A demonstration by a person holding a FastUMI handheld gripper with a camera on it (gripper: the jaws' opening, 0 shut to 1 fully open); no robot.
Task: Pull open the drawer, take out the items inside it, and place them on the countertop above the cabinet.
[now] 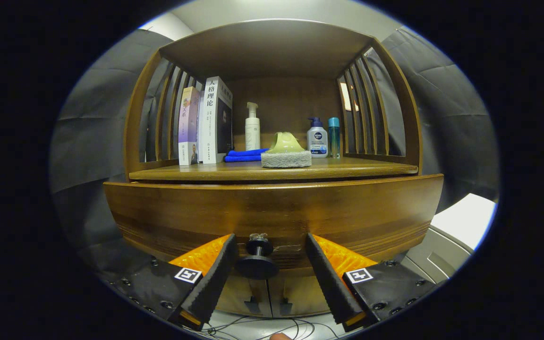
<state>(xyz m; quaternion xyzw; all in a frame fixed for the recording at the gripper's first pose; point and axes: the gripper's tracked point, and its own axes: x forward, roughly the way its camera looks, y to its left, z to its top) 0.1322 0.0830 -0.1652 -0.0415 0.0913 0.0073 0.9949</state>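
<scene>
Along the countertop [347,170], left to right, stand books [205,123], sponge [286,153] and bottles [323,137]. Below its front edge, the closed drawer [272,208] presents its knob [258,257] between the released gripper [268,243] fingers, placed ready to clamp and pull.

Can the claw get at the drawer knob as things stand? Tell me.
Probably yes. The claw is open, its fingers either side of the drawer knob without touching it, and nothing lies between them and it.

Brown wood-grain drawer [272,208] with black knob [258,257]; blue cloth [244,155], pale green-topped grey sponge [286,152], white bottle [252,128].
</scene>
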